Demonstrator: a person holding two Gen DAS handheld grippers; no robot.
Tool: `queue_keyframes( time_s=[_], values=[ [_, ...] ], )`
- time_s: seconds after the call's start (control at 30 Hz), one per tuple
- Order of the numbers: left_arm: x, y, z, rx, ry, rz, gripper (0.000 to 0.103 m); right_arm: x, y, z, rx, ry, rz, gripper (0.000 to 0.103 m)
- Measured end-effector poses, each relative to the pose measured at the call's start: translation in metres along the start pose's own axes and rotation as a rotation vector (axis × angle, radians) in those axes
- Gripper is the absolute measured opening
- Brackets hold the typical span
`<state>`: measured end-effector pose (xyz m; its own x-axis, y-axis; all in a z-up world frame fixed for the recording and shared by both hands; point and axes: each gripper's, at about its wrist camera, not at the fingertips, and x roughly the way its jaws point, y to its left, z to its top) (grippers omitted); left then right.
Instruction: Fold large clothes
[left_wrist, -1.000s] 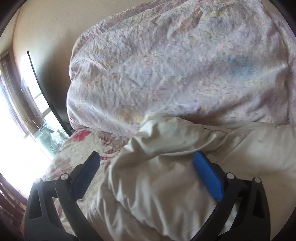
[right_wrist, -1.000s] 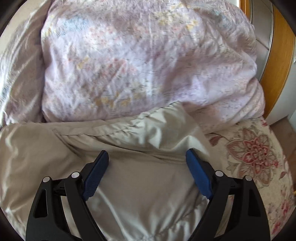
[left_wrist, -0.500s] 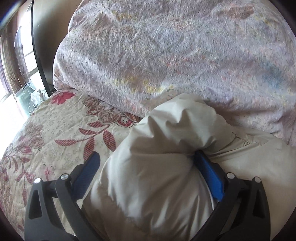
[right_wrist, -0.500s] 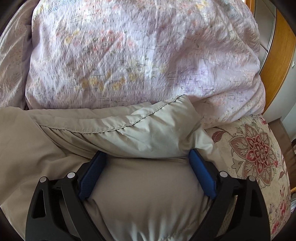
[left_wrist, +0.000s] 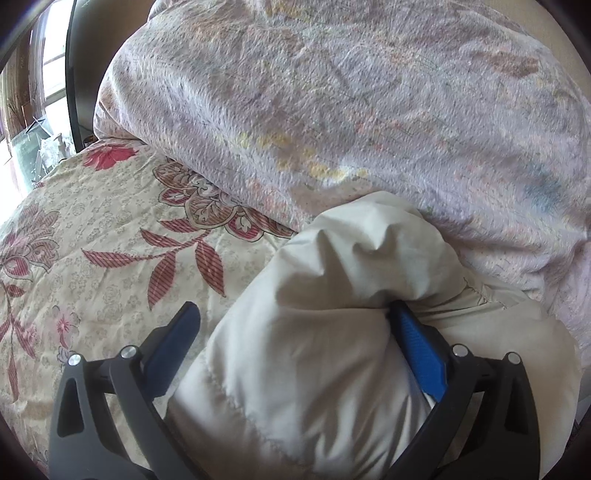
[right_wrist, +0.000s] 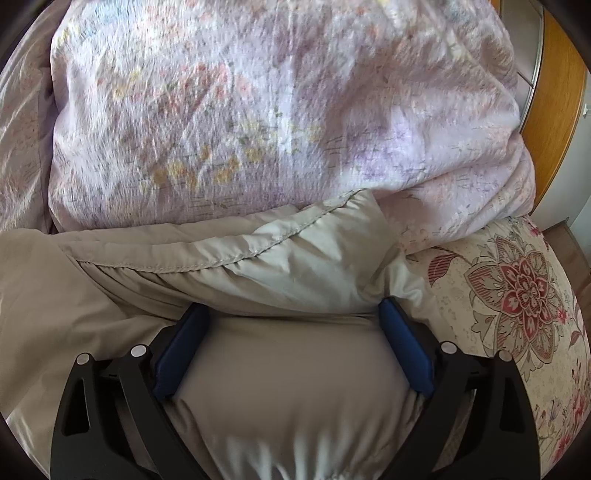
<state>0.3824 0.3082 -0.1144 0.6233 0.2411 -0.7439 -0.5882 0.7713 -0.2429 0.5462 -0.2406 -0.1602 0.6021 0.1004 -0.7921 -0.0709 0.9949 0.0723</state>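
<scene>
1. On the left side of the left wrist view, a dark frame (left_wrist: 70, 74) stands upright beside a bright window (left_wrist: 44, 62).
2. Below it spreads a cream bedspread (left_wrist: 92, 258) printed with red flowers and striped leaves.
3. The left gripper (left_wrist: 291, 332) has its blue-padded jaws spread wide. A puffed fold of the beige garment (left_wrist: 332, 314) fills the gap; the right pad (left_wrist: 421, 354) presses into the cloth, while the left pad (left_wrist: 177, 343) stands just clear of it, over the bedspread.
4. Behind the garment, and touching its top edge, a bulky pale lilac floral duvet (left_wrist: 351, 110) is heaped.
5. In the right wrist view, the same garment (right_wrist: 288, 387) lies along the foot of the duvet (right_wrist: 277, 110), with a stitched hem (right_wrist: 258, 251) running across its folded-over layer.
6. The right gripper (right_wrist: 291, 339) is also wide apart, both blue pads (right_wrist: 181, 343) pressed against a bulging fold of the garment between them.
7. To the right, the bedspread (right_wrist: 517, 295) shows a large red flower, and past it an orange wooden panel (right_wrist: 557, 103) stands.
</scene>
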Motion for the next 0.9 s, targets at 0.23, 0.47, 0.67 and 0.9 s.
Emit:
queue_keyframes(
  time_s=[0.23,0.47,0.67,0.9],
  values=[
    [-0.080,0.066,-0.005,-0.091,-0.021,-0.065,0.100,-0.078,-0.098,-0.014,0.335,-0.062,0.045,0.094],
    [-0.150,0.112,-0.067,-0.215,-0.004,-0.241,0.100,-0.138,-0.136,-0.087,0.535,0.070,0.291,0.091],
    [-0.152,0.106,-0.122,-0.316,0.110,-0.356,0.099,-0.140,-0.117,-0.133,0.633,0.210,0.464,0.079],
    [-0.137,0.075,-0.140,-0.385,0.174,-0.434,0.091,-0.126,-0.095,-0.146,0.705,0.256,0.551,0.066]
  ],
)
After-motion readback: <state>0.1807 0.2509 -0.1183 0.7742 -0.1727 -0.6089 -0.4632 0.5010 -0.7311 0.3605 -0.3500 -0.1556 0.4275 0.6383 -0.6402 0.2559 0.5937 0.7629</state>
